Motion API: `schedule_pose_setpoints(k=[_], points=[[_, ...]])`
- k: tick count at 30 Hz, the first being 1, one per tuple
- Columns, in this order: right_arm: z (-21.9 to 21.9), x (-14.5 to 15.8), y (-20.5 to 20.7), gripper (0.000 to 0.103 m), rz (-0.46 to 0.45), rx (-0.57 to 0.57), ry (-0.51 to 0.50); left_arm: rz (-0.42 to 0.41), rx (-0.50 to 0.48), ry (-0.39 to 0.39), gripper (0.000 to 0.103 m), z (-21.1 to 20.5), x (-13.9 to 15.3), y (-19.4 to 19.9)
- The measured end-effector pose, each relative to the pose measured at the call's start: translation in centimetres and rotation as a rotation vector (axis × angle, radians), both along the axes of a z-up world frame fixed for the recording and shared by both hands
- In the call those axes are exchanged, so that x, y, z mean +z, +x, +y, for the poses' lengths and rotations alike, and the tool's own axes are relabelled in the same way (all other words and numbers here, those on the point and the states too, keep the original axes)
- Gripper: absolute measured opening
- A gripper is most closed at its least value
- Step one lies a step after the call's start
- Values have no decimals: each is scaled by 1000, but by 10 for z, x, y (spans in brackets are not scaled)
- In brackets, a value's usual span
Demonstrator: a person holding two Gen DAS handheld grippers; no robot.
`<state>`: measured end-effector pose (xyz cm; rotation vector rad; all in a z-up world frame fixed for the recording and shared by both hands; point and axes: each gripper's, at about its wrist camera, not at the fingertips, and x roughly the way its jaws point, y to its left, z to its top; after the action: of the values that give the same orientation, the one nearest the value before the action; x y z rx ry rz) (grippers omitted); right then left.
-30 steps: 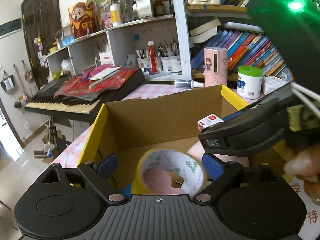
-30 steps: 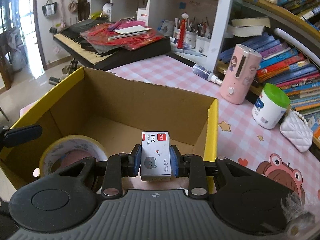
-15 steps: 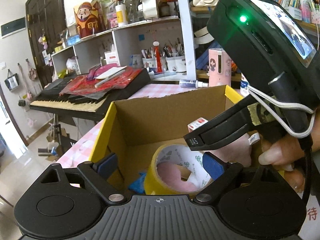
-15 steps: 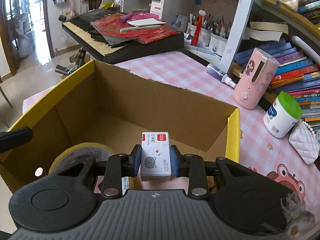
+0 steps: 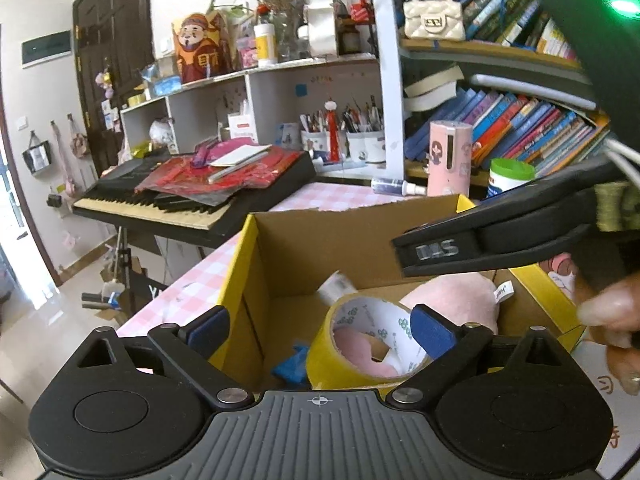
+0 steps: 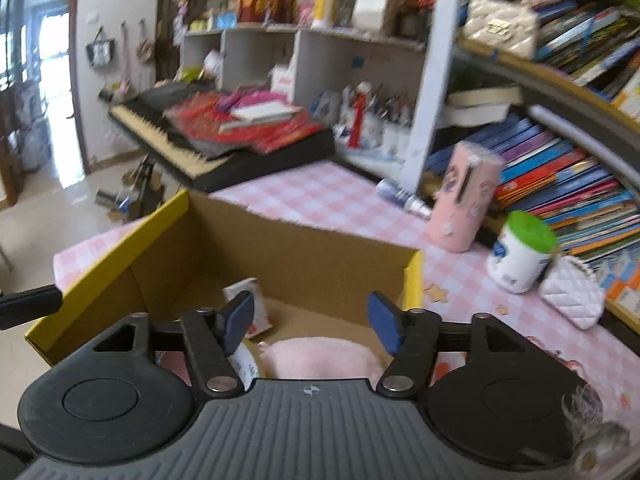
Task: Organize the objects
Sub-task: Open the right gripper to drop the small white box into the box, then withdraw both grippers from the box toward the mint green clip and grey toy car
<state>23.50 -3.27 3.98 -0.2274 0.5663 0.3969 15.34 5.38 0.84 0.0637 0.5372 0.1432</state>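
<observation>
An open cardboard box (image 5: pixel 240 264) with yellow rims (image 6: pixel 120 240) stands on the pink checked table. Inside lie a yellow tape roll (image 5: pixel 368 344), a pink plush toy (image 5: pixel 452 300) and a small white staple box (image 6: pixel 248 308), blurred (image 5: pixel 334 284) in the left wrist view. My right gripper (image 6: pixel 312 318) hangs over the box, its jaws opening with nothing between them; the staple box lies loose beyond its left finger. My left gripper (image 5: pixel 320 330) sits at the box's near left corner, jaws opening wide, pads clear of the tape roll below.
A pink cylinder (image 6: pixel 464 200), a green-lidded white jar (image 6: pixel 520 256) and a white quilted purse (image 6: pixel 572 296) stand right of the box. A spray bottle (image 6: pixel 404 200) lies behind. A keyboard (image 5: pixel 180 204) with red papers sits far left, full shelves behind.
The right gripper has opened and let go of the staple box, which dropped into the cardboard box. That gripper rose and tilted up. The left gripper drew back slightly.
</observation>
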Motion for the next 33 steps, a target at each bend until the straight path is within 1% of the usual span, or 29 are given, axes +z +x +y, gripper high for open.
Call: schedule_pose_setpoints(k=[2,6,9,17,21,24,27,33], points=[[-6,6,-12,75,-45,-31,2,-8,15,-11,99,3,3,-3],[-18,14,-33,81,-124,-91,2,-25,39,-39,99,8,7,-15],[-26,16,-49,83,-149,-128,1,-35,45,-44,99,11,10,-22],[-37,10,-86,87,-160,-203,-13,-31,50,-46,99,16,10,-50],[-38,5,-108,91,-171,-248,-18,-10,77,-51,99,20,7,-64],[-36,-2,-124,93,-171,-265,-41,9,93,-55,99,24,3,-76],[-33,-11,-139,94,-148,-281,-64,23,94,-56,99,26,0,-88],[-32,-23,-162,94,-102,-312,-78,54,82,-50,99,28,-6,-111]])
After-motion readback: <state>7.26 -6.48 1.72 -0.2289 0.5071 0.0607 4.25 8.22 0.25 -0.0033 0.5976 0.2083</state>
